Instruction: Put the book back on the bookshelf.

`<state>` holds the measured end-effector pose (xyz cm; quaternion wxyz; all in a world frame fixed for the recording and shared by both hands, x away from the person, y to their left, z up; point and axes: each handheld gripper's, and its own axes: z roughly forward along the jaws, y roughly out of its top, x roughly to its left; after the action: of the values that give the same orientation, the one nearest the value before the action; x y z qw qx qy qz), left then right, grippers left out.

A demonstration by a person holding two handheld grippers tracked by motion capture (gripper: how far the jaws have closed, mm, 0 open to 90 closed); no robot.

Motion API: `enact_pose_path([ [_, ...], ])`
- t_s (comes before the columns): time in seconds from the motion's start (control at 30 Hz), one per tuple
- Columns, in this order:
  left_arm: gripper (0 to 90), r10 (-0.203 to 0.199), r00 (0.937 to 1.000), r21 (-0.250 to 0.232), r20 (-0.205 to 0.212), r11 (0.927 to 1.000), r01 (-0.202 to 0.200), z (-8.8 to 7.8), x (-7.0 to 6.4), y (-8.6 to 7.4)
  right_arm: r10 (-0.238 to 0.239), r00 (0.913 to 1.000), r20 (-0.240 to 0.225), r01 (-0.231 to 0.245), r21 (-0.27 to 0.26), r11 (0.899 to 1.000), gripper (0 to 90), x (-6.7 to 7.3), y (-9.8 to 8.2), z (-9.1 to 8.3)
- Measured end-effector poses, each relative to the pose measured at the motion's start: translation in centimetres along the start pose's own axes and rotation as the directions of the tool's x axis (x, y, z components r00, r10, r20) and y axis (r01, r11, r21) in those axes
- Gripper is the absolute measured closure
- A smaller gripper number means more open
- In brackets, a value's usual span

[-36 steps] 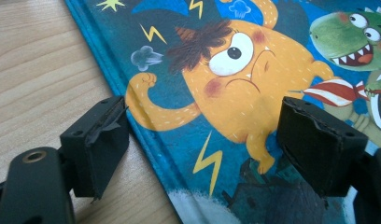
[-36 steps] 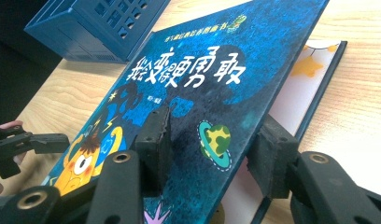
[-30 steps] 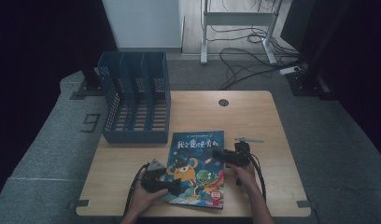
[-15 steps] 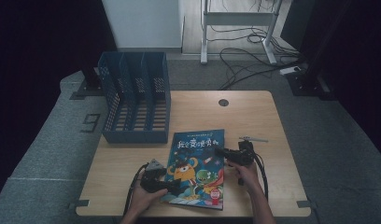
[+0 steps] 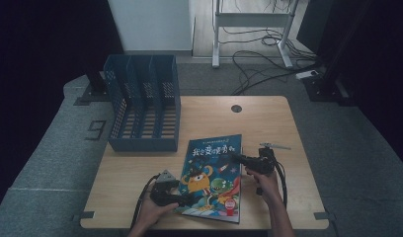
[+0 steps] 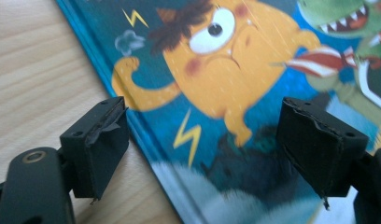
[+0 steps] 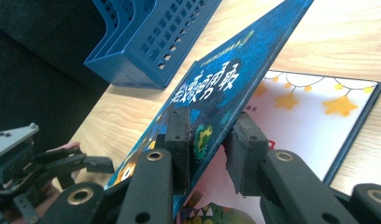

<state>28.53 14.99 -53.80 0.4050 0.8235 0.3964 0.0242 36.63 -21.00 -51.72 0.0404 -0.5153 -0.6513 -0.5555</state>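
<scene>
Opening the cover [image 7: 235, 79] is the step in hand, by the look of it, so lift it in an arc about the spine rather than pulling it straight up or toward you, which could drag the book [image 5: 213, 177] across the surface [image 5: 268, 123]. The book lies near the front edge of the surface, in front of the blue rack [image 5: 142, 103] and apart from it. Your right gripper [image 7: 207, 135] is clenched on the free edge of the cover, one jaw on the printed face and one beneath, and the cover stands tilted off the first page [image 7: 319, 107] with its stars. Keep that pinch shallow and even so the board does not bend. Your left gripper [image 6: 202, 140] is released, its jaws wide apart, straddling the spine edge low over the book: one jaw over bare wood, the other over the orange monster. I cannot tell whether it touches the book. It would likely help to press it down near the spine, so the book stays put as the cover swings over.
</scene>
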Motion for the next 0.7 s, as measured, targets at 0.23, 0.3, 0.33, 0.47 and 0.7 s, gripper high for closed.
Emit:
enact_pose_path([
  [0.23,15.5,0.063,0.9977,0.055,0.027,0.9964,-0.064,0.2,-1.6,-0.2,0.019,0.9995,0.026,-0.018,-0.037,0.999,71.7,-0.8,0.3,-1.3],
  [0.3,15.4,0.072,0.9968,0.058,0.034,0.9956,-0.074,0.2,-2.1,-0.3,0.024,0.9992,0.032,-0.022,-0.042,0.999,71.8,-1.0,0.4,-1.7],
  [0.33,15.3,0.075,0.9964,0.061,0.038,0.9951,-0.078,0.2,-2.2,-0.4,0.023,0.9991,0.036,-0.021,-0.047,0.999,71.7,-1.2,0.4,-1.8],
  [0.47,15.1,0.08,0.9959,0.072,0.043,0.9939,-0.083,0.2,-2.4,-0.7,0.031,0.9985,0.046,-0.028,-0.055,0.998,71.9,-1.5,0.5,-2.3],
  [0.7,14.4,0.111,0.9934,0.092,0.027,0.9893,-0.113,0.5,-3.0,-0.9,0.043,0.9974,0.058,-0.039,-0.068,0.997,72.0,-1.9,0.6,-2.9],
])
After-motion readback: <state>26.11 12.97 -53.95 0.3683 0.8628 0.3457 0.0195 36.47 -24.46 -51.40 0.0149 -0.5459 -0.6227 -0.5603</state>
